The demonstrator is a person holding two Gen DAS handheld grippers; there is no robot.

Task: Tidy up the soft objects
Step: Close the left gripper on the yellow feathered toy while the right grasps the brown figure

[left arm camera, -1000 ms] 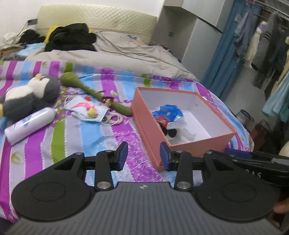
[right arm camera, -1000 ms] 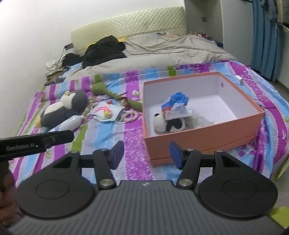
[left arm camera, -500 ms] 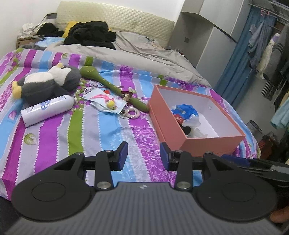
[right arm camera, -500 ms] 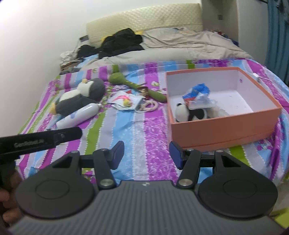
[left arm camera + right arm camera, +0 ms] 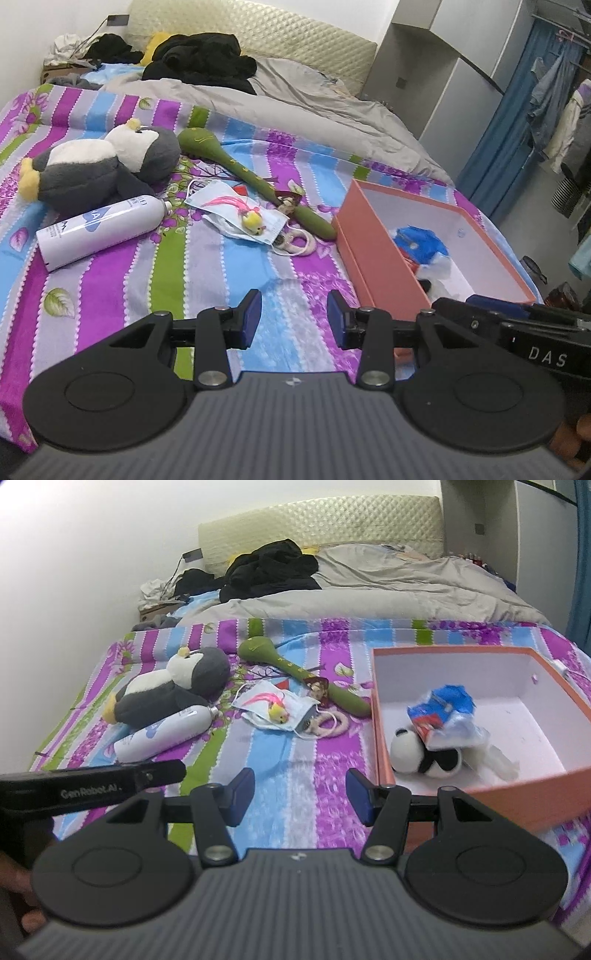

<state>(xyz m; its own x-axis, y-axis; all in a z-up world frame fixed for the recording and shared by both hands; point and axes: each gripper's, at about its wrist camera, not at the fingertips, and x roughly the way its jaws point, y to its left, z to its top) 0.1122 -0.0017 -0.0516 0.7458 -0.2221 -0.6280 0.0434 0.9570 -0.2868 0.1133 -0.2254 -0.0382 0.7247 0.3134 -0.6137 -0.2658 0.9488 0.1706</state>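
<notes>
From my right camera: right gripper (image 5: 300,791) hangs over the striped bedspread (image 5: 266,812), blue pads apart, nothing between them. Left gripper (image 5: 92,788) pokes in from the left edge as a black bar; I can't read its jaws from here. Orange box (image 5: 480,805) sits to the right, holding a small panda plush (image 5: 410,755) with a blue-and-red packet (image 5: 441,712) lying across it. On the spread left of the box: penguin plush (image 5: 170,692), white bottle (image 5: 162,734) just beside and in front of it, face mask (image 5: 275,709) with a small yellow toy (image 5: 277,712) on top, long green plush (image 5: 295,670) running diagonally toward the box. Grey duvet (image 5: 369,598) and dark clothes (image 5: 273,566) farther back.
</notes>
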